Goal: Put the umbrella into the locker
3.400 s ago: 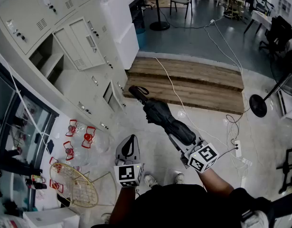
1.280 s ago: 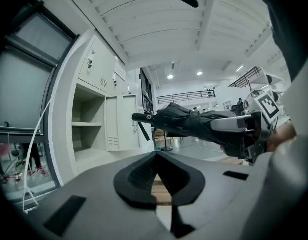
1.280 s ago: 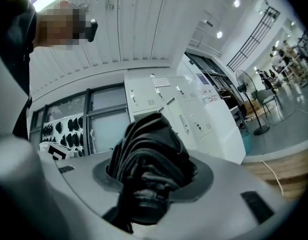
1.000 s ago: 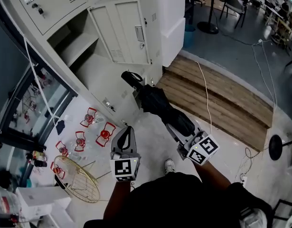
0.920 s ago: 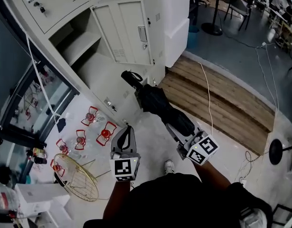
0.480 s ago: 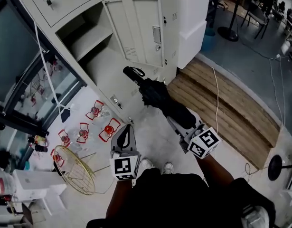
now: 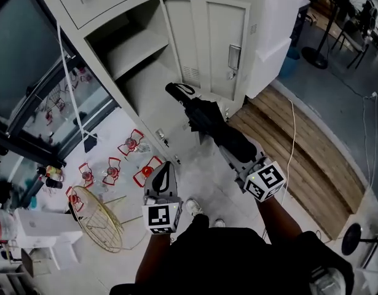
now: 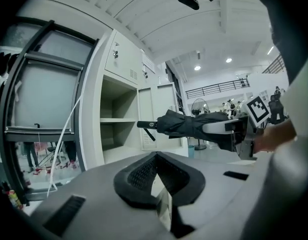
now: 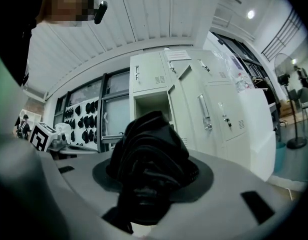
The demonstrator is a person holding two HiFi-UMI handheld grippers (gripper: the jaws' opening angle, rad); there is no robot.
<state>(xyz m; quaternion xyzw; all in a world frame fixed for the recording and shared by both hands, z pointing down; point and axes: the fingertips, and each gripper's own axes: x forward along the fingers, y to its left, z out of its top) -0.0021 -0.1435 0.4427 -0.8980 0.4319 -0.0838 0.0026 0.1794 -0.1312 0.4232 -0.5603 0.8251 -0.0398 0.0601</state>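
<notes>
Head view first: the locker (image 7: 102,11) has one door (image 7: 213,42) swung open, and the umbrella (image 7: 210,125) isn't inside yet. It's up in the air, roughly level, pinched at its back end by my right gripper (image 7: 239,163), with the handle end aimed at the open compartment and about at its front edge (can't say whether the tip has crossed it). My left gripper (image 7: 165,172) hangs lower and nearer to me, carrying nothing. Left gripper view: my jaws are pressed together with nothing between them, and the umbrella sits out ahead of the opening beside the door, with a shelf across the compartment higher up. Right gripper view: my jaws are clamped round a dark bundle of folded fabric, the compartment straight ahead. So I'd say grabbing and lining up are done; pushing it in and letting go are left. The umbrella itself is black, folded short, canopy wrapped a bit loosely, with a strap loop at the handle.
</notes>
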